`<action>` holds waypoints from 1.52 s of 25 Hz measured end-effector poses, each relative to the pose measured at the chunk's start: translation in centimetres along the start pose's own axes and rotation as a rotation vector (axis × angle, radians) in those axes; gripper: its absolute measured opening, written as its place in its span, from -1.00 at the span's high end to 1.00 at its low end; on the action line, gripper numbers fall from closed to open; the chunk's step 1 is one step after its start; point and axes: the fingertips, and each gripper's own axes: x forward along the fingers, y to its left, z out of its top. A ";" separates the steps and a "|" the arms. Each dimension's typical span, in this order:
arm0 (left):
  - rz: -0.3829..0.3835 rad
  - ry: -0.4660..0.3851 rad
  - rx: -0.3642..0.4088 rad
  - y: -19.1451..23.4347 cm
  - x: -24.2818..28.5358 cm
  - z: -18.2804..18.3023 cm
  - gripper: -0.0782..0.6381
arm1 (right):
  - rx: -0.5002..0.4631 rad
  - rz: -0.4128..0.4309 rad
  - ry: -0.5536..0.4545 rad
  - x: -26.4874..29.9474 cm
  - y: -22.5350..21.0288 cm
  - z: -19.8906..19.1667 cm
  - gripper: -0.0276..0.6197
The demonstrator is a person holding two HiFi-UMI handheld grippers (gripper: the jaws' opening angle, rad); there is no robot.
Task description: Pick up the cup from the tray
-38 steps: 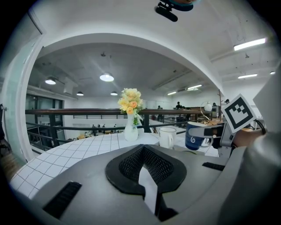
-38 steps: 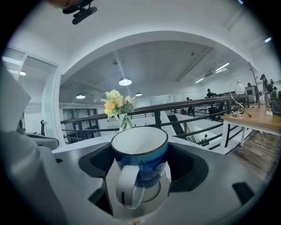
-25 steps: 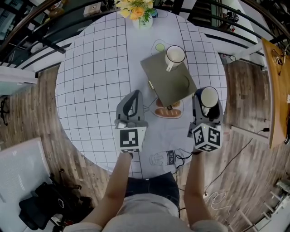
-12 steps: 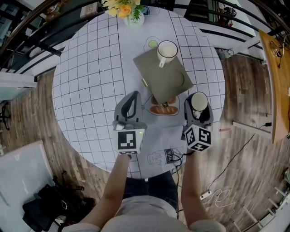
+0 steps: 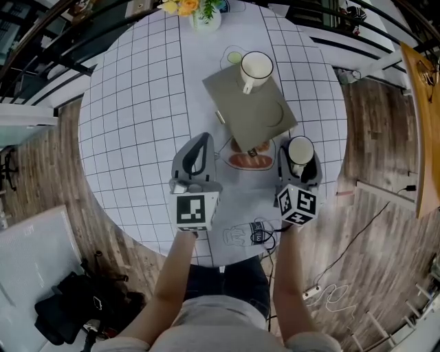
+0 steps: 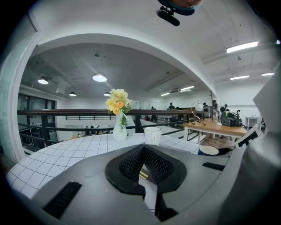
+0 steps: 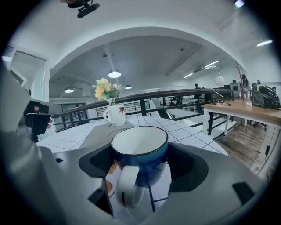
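Note:
My right gripper (image 5: 300, 163) is shut on a blue cup (image 5: 300, 148) with a white inside, just off the tray's near right corner. In the right gripper view the blue cup (image 7: 139, 151) sits between the two jaws of the right gripper (image 7: 140, 165), handle toward the camera. An olive-grey tray (image 5: 244, 113) lies mid-table, and a white cup (image 5: 256, 69) stands on its far end. My left gripper (image 5: 200, 146) hovers left of the tray, shut and empty. Ahead of the left gripper (image 6: 144, 154) in its own view stands the white cup (image 6: 152, 135).
A vase of yellow flowers (image 5: 201, 10) stands at the table's far edge, with a small green coaster (image 5: 235, 57) behind the tray. An oval mat (image 5: 250, 161) lies between the grippers. The round checked table (image 5: 137, 117) ends just right of the blue cup.
My right gripper has drifted a little left with the blue cup, closer to the tray's corner. The left gripper has hardly moved.

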 end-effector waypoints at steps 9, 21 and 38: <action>0.003 0.017 -0.002 -0.5 -0.1 -0.8 0.77 | -0.012 0.009 -0.067 -0.2 0.2 0.0 -0.13; 0.008 -0.011 -0.012 -0.7 -0.8 0.3 0.76 | -0.031 -0.070 -0.237 -4.9 0.5 6.9 -0.13; 0.024 -0.089 -0.088 0.0 -4.0 3.6 0.76 | -0.023 0.080 -0.323 -7.6 9.5 11.5 0.34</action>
